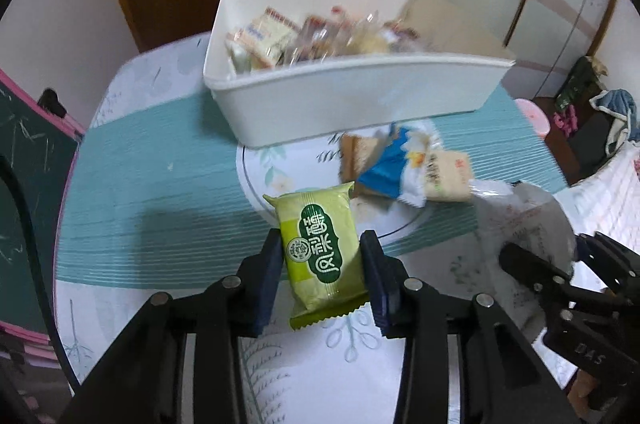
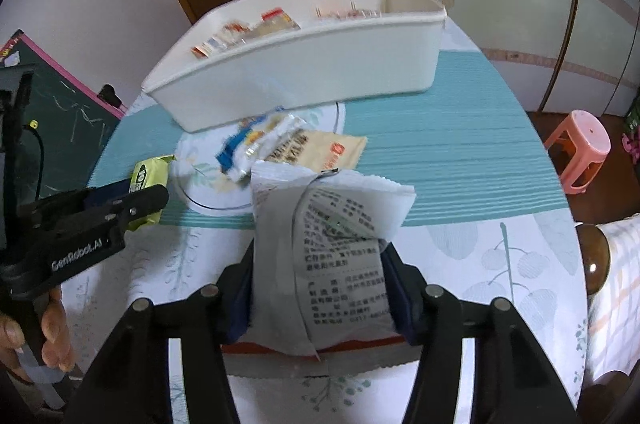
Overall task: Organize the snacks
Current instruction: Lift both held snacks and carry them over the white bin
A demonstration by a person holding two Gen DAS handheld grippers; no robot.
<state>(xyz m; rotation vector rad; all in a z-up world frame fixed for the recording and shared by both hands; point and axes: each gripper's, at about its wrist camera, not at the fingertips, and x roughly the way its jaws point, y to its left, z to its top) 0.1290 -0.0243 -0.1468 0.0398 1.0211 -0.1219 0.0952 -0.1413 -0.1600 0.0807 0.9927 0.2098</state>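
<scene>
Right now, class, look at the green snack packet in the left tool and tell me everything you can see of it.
The green snack packet is a small pillow-shaped pack of glossy plastic film, light green with a dark green label bearing white characters and a round emblem. Both ends are crimped flat. The left tool grips it by its two long sides, its blue pads pressing in. It is tilted slightly and held clear above the patterned tablecloth, nearer the camera than the white bin.
</scene>
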